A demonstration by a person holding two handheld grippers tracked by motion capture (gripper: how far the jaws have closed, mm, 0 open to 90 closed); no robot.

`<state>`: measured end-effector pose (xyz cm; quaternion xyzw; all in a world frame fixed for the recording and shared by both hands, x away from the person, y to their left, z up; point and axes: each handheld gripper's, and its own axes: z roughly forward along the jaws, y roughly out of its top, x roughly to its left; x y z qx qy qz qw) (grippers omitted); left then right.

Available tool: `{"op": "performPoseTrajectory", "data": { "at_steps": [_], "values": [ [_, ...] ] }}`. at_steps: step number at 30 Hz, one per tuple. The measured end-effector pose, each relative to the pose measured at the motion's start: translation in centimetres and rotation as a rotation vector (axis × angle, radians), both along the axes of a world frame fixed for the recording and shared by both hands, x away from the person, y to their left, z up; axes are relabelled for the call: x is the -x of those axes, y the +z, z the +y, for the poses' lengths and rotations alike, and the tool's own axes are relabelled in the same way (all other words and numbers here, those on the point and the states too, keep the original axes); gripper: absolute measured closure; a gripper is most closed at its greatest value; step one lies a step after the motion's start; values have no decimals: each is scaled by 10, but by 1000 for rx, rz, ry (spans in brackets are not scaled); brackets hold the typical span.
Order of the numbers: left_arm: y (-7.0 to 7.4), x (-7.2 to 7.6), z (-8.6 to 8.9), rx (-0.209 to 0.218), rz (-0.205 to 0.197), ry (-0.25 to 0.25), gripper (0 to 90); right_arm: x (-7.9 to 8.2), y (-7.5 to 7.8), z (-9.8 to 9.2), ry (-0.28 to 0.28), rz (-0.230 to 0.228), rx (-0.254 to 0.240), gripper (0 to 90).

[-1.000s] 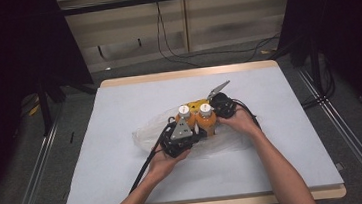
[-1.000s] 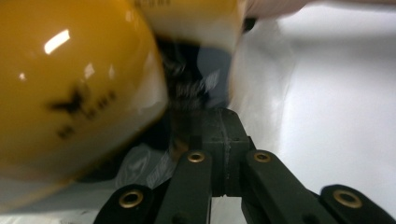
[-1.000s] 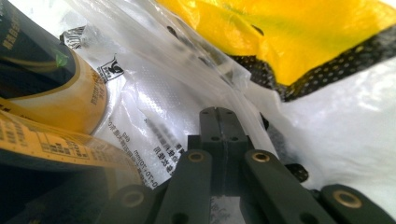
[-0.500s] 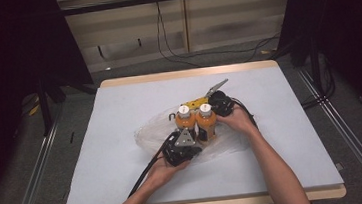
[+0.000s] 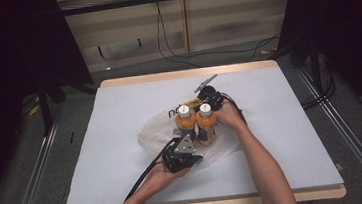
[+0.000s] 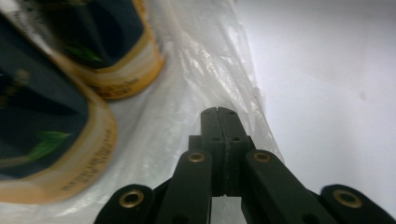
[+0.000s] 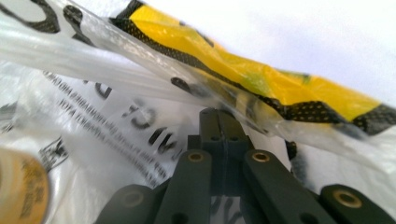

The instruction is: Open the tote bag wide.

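Observation:
Two orange juice bottles with white caps, one (image 5: 186, 124) left of the other (image 5: 206, 125), stand upright on a clear plastic bag (image 5: 149, 131) at the table's middle. My left gripper (image 5: 195, 159) lies at the bag's near edge. In the left gripper view its jaws (image 6: 218, 113) are shut on a fold of the bag (image 6: 201, 70), with both bottle bases (image 6: 56, 140) to their left. My right gripper (image 5: 195, 103) is behind the bottles. In the right gripper view it (image 7: 218, 114) is shut on the bag's printed yellow-and-black part (image 7: 224, 70).
The white table top (image 5: 293, 136) has bare room on all sides of the bag. Cables trail from both grippers across the table. Metal rails (image 5: 343, 141) run along the floor on both sides, and dark curtains stand beyond them.
My left gripper has drawn back toward the table's near edge, stretching the bag out that way. The right gripper has shifted slightly left behind the bottles. Both bottles have stayed upright.

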<state>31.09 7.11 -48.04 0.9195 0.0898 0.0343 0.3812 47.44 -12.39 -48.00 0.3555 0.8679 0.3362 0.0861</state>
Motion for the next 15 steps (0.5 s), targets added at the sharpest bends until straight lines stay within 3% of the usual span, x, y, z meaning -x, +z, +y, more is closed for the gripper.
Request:
{"op": "performPoseTrajectory", "data": {
  "at_steps": [4,5,7,11,12,15],
  "values": [
    [-1,-2,2,16,40,-6,900,-7,0,3,-15,0,5,900],
    [-2,-1,2,37,37,-7,900,-8,0,3,-15,-9,11,900],
    [-1,1,3,31,55,-33,900,-11,-1,5,-30,-14,2,900],
    [-1,4,4,20,47,-41,900,-16,-2,4,-54,-8,-20,900],
    [-2,4,4,37,52,-43,900,-18,-3,4,-54,-11,-19,900],
    [0,5,4,13,50,-51,900,-21,-3,5,-69,-10,-19,900]
  ]
}}
